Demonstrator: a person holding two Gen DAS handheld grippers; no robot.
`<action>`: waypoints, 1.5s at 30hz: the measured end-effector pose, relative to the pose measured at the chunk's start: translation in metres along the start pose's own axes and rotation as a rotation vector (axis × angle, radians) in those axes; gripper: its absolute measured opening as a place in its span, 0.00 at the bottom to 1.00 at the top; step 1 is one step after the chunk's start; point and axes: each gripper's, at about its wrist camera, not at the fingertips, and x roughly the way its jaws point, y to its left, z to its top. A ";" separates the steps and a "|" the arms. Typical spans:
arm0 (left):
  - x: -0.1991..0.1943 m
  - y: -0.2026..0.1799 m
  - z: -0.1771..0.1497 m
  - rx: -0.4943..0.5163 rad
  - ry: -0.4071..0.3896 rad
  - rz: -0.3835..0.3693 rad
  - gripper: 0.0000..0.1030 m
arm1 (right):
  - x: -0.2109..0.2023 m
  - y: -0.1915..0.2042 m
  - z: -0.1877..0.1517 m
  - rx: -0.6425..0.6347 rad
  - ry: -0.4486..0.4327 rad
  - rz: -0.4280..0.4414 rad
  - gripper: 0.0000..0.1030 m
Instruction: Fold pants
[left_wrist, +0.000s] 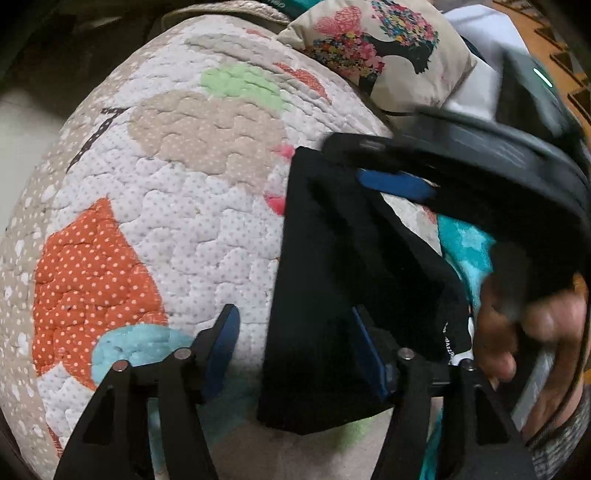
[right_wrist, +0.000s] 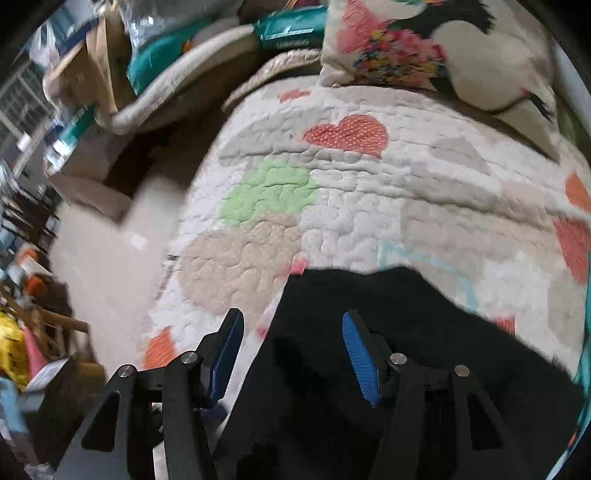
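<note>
The black pants (left_wrist: 343, 288) lie folded into a narrow stack on the patchwork quilt (left_wrist: 166, 206). My left gripper (left_wrist: 295, 347) is open and low over the quilt, its right finger at the stack's near left edge, nothing held. The other gripper (left_wrist: 480, 162) reaches in from the right, blurred, with a blue pad at the stack's far end; a hand (left_wrist: 528, 332) holds it. In the right wrist view the right gripper (right_wrist: 293, 347) is open above the pants (right_wrist: 388, 369), which fill the lower right. The quilt (right_wrist: 369, 192) spreads beyond.
A floral pillow (left_wrist: 388, 51) lies at the quilt's far end, also in the right wrist view (right_wrist: 443, 48). A teal cloth (left_wrist: 465, 247) lies right of the pants. Left of the bed are bare floor (right_wrist: 103, 258), boxes and clutter (right_wrist: 85, 85).
</note>
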 end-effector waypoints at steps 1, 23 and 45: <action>0.000 -0.002 -0.001 0.003 -0.008 0.004 0.63 | 0.007 0.002 0.004 -0.012 0.012 -0.018 0.59; -0.059 0.037 -0.001 -0.048 -0.048 0.109 0.08 | 0.024 0.096 0.030 -0.172 0.050 0.006 0.13; -0.076 0.042 0.016 -0.135 -0.155 0.138 0.43 | -0.150 -0.136 -0.099 0.513 -0.377 0.045 0.60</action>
